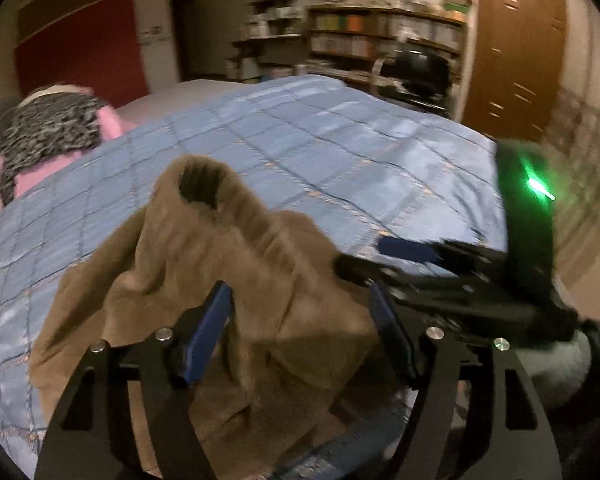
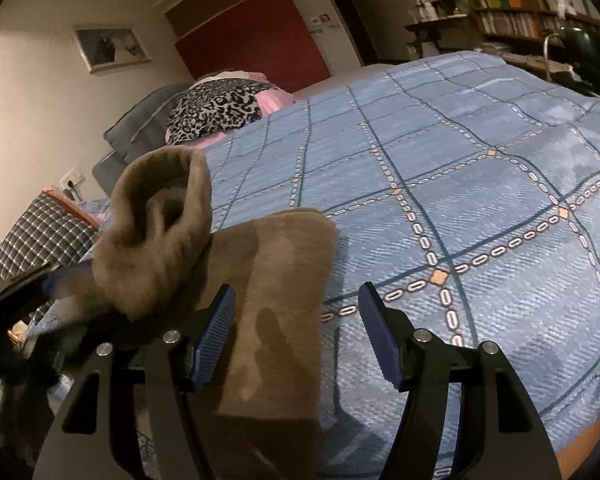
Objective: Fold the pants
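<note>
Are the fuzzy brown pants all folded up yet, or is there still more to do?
Not yet. Done: the fuzzy brown fleece pants already lie on the blue checked quilt, with one flat strip laid out. In hand: nothing is gripped; the left tongs and right tongs both stand open over the cloth. Left: one pant leg is bunched up in a hump, so it needs smoothing and folding over.

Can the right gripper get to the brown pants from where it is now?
Probably yes. The right gripper stands open, and the flat part of the brown pants already lies between its fingers on the blue quilt. Nothing blocks it.
</note>
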A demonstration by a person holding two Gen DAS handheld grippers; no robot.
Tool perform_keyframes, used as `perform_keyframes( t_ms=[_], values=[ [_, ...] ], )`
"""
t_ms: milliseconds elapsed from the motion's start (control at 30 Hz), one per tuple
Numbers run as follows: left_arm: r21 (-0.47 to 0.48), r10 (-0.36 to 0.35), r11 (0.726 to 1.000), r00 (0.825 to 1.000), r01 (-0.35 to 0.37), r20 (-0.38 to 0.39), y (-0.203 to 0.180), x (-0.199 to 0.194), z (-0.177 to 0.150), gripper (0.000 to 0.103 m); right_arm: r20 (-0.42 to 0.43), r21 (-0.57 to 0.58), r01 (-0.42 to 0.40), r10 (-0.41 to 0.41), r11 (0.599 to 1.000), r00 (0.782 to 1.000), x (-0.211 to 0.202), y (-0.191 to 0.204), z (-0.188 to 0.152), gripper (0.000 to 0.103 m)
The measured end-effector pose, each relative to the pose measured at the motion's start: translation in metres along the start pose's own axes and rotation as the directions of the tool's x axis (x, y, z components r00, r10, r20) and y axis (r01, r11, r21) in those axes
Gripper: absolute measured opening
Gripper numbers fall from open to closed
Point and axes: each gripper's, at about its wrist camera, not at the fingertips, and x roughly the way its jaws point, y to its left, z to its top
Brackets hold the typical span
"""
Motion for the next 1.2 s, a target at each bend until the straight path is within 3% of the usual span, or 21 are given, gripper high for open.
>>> perform_keyframes(
  t_ms=[233, 533, 667, 833, 900, 967, 1200],
  values=[
    [-0.075, -0.089, 0.993, 0.996, 0.090, 0.026, 0.024, -0.031, -0.011, 0.073, 0.007, 0.029, -0.031, 0.031, 0.999, 0.999, -0.015, -0.002, 0.002, 0.064],
    [-0.182, 0.039, 0.983, 0.999, -0.034, 0.028, 0.076, -0.049, -0.028, 0.073, 0.000, 0.043, -0.175, 0.176, 0.984, 0.984, -0.025, 0.016, 0.010, 0.063],
    [-0.242, 0.090, 0.967, 0.995, -0.078, 0.035, 0.104, -0.059, -0.038, 0.073, -0.054, -0.009, -0.240, 0.240, 0.971, 0.969, -0.016, 0.040, 0.011, 0.053],
    [-0.308, 0.127, 0.946, 0.990, -0.104, 0.058, 0.130, -0.068, -0.043, 0.077, -0.153, -0.076, -0.263, 0.249, 0.962, 0.956, 0.009, 0.070, 0.005, 0.043],
    [-0.329, 0.130, 0.939, 0.990, -0.103, 0.062, 0.137, -0.068, -0.046, 0.080, -0.181, -0.102, -0.232, 0.211, 0.967, 0.961, 0.015, 0.077, 0.004, 0.027],
    [-0.347, 0.131, 0.932, 0.990, -0.104, 0.057, 0.144, -0.065, -0.048, 0.080, -0.181, -0.125, -0.226, 0.202, 0.966, 0.963, 0.012, 0.081, 0.006, 0.021],
    [-0.374, 0.120, 0.924, 0.990, -0.086, 0.069, 0.153, -0.057, -0.047, 0.080, -0.203, -0.068, -0.377, 0.358, 0.924, 0.912, -0.030, 0.082, 0.018, 0.017]
  ],
)
